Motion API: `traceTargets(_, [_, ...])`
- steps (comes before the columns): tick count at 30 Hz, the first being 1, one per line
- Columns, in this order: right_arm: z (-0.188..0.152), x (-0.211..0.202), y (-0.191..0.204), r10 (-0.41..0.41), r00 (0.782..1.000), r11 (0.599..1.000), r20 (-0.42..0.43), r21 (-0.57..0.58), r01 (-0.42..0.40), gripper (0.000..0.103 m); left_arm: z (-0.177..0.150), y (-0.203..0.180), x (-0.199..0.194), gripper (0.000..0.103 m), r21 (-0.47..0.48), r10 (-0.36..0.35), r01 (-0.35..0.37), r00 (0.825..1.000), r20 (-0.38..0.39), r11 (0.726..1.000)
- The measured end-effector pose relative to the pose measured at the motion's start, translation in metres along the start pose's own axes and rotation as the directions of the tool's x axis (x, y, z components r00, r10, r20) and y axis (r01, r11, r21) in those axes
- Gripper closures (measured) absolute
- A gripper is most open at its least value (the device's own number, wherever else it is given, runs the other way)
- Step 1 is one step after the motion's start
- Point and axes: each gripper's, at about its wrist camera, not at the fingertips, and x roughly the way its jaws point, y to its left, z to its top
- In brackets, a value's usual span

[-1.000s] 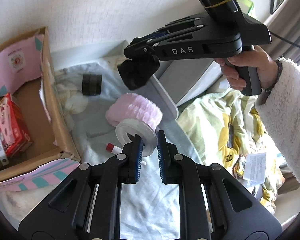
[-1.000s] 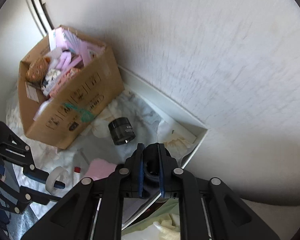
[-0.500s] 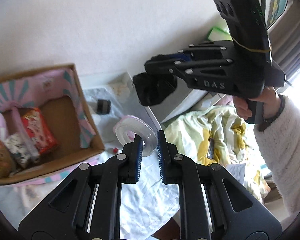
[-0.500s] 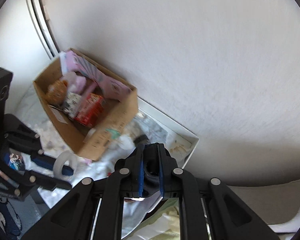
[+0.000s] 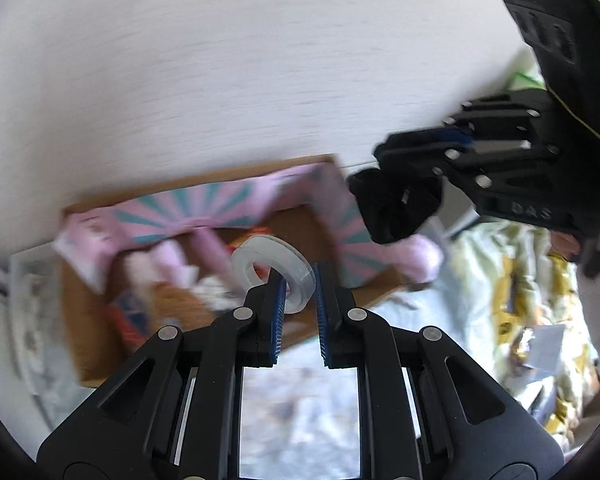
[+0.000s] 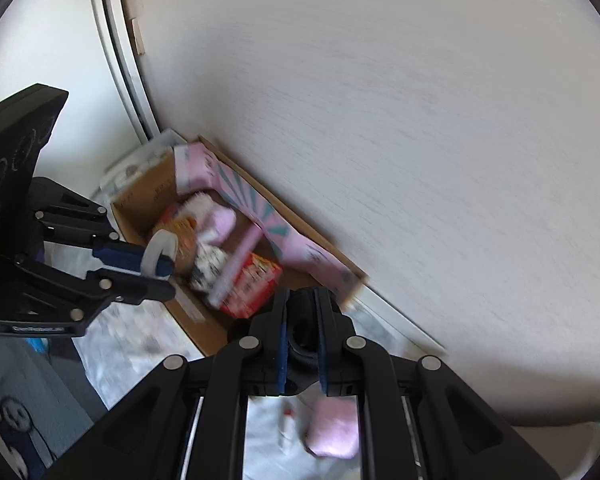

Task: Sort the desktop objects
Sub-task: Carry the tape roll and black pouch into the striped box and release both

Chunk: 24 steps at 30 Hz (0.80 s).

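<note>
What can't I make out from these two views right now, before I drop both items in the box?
- Box contents: motion blur in both views; only a red packet is distinct.
- Black item in the right gripper: its identity, since the jaws cover most of it in the right view and it is blurred in the left.
- Tape roll: its far rim in the right view, hidden by the left gripper.
- Small bottle: blurred, partly behind gripper.

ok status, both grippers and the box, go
Left gripper shut on tape roll, over cardboard box. Right gripper shut on black object, beside the box. Nothing in the way.
</note>
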Motion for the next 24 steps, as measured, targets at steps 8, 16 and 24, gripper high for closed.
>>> traceTargets(8, [0.013, 0.053, 0.025, 0.020, 1.000, 0.991, 0.010, 0.129, -0.021, 0.092, -0.005, 0.055, 0.015, 0.091, -0.043, 0.072, -0.073, 0.997, -0.029, 0.996])
traceTargets(16, [0.020, 0.086, 0.032, -0.087, 0.995, 0.973, -0.056, 0.208, 0.097, 0.050, 0.004, 0.090, 0.028, 0.004, -0.061, 0.085, -0.090, 0.992, -0.090, 0.994])
traceTargets(24, [0.013, 0.055, 0.016, -0.106, 0.994, 0.936, 0.030, 0.340, 0.090, 0.033, 0.013, 0.102, -0.002, 0.000, -0.049, 0.196, -0.197, 0.980, -0.026, 0.979])
